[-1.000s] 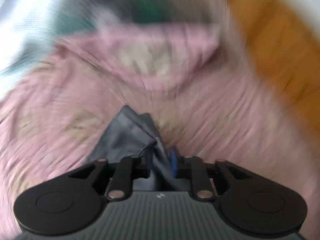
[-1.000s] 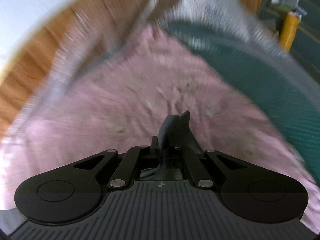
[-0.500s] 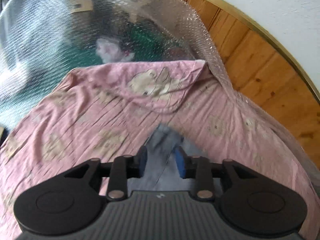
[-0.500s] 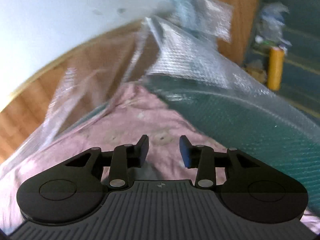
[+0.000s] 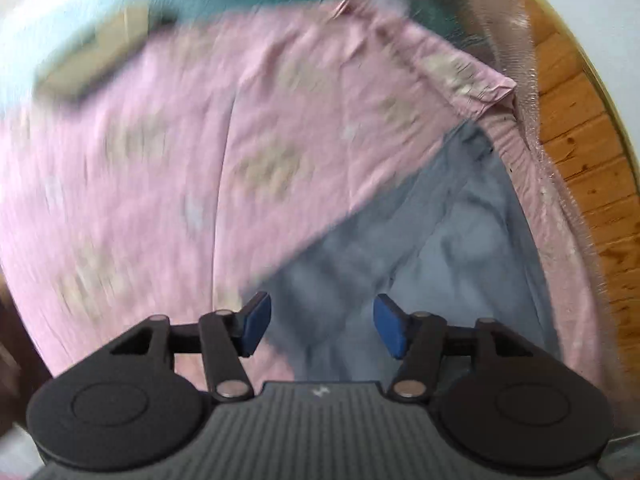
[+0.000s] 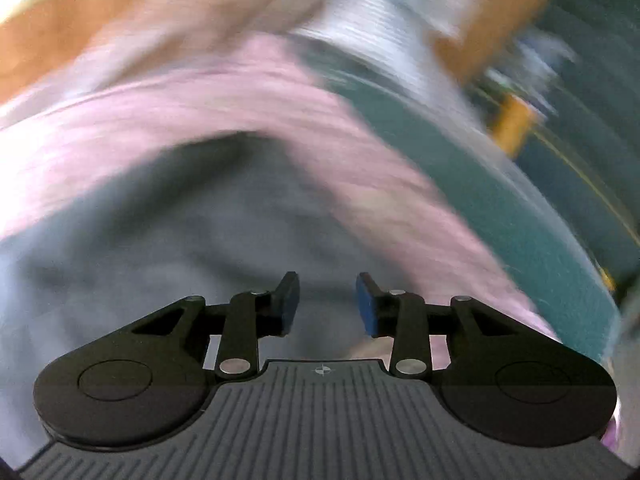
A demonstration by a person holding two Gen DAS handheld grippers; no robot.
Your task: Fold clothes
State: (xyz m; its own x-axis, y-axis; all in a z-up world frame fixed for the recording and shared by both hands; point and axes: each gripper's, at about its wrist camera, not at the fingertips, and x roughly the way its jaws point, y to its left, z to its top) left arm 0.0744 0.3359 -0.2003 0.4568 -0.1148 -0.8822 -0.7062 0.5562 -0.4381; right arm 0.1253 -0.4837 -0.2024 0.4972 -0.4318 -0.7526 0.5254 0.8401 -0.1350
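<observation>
Left tongs (image 5: 320, 328): blue pads wide apart, nothing between them; grey garment (image 5: 460, 248) lies beneath and ahead, filling the lower right of the left wrist view.
Right tongs (image 6: 328, 304): pads moderately apart, gripping nothing; grey garment (image 6: 168, 240) spreads across centre and lower left of the right wrist view, heavily blurred.
Pink patterned sheet (image 5: 180, 140): beneath the garment, covering left and centre; 1 corner folded over at upper right.
Bubble wrap (image 5: 516, 40): along the sheet's right edge.
Wooden floor (image 5: 580, 152): far right.
Green surface (image 6: 500, 208): right of the pink sheet (image 6: 240, 96) in the right wrist view.
</observation>
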